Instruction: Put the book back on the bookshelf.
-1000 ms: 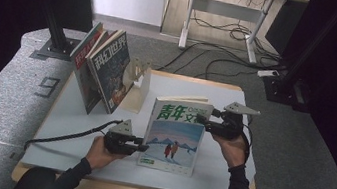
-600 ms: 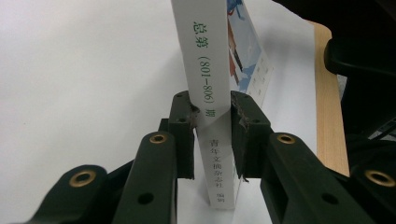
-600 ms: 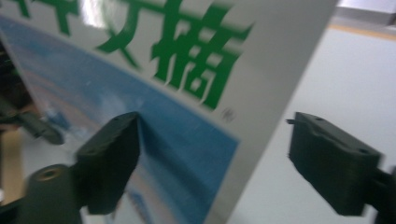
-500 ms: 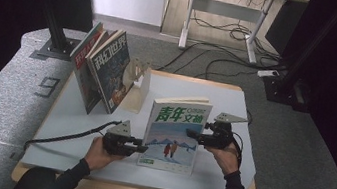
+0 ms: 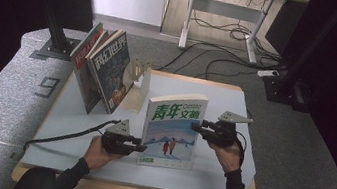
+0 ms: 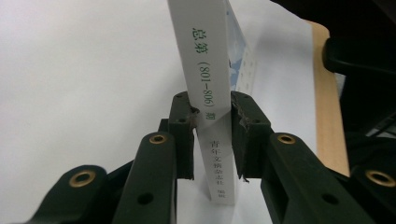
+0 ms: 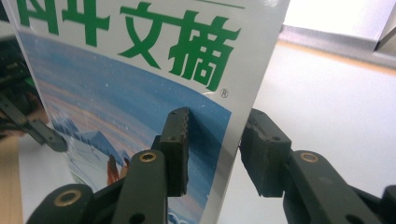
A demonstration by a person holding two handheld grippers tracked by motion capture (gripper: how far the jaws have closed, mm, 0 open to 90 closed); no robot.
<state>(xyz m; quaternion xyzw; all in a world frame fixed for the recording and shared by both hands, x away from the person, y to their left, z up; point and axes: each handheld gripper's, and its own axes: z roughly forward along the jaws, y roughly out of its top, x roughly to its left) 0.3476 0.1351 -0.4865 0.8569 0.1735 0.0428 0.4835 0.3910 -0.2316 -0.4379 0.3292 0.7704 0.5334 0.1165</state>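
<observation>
magazine [image 5: 171, 130] | white spine, green title, snowy blue cover | upright | table's front centre

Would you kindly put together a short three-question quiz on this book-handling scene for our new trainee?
1. True or false: the left gripper is clamped on the spine of the upright magazine.
2. Which part of the magazine lies between the right gripper's jaws? A) spine B) open page edge C) top edge
3. What stands at the far left of the table?

Key
1. True: both pads press the spine in the left gripper view.
2. B. The jaws have just been closing, with the front cover and page edge between them; the far pad appears not yet to touch.
3. A row of leaning magazines propped against a wooden bookend.
</observation>
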